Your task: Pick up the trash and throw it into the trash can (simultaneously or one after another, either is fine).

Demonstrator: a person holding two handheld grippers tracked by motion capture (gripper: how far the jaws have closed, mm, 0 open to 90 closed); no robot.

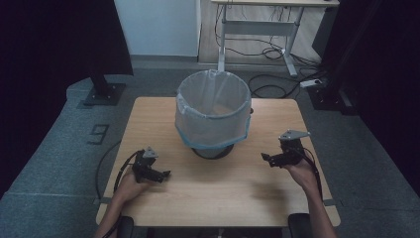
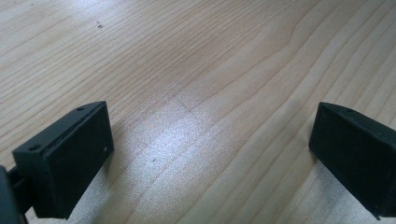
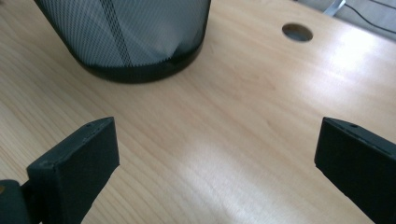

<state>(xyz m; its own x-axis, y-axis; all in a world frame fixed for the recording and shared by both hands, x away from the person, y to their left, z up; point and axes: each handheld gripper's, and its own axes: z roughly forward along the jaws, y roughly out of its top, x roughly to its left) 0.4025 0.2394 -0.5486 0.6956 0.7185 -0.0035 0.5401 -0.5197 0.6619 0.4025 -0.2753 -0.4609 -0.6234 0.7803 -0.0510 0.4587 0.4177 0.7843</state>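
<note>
A black mesh waste bin [image 1: 213,111] lined with a pale plastic bag stands at the middle back of the wooden table [image 1: 218,193]. My left gripper [image 1: 163,174] rests low at the table's front left, pointing right. In its own view its jaws stand wide apart over bare wood [image 2: 201,116], so my left gripper [image 2: 210,149] is open and empty. At the right side a hand holds my right gripper [image 1: 266,157], which points left toward the bin. My right gripper [image 3: 217,154] is open too, with the bin's base [image 3: 135,70] a little ahead of it.
A round cable hole [image 3: 297,31] lies in the table beyond the bin. Behind the table stand a desk frame [image 1: 257,29] with cables on the floor, and a dark stand base [image 1: 104,91] at the left. Grey carpet surrounds the table.
</note>
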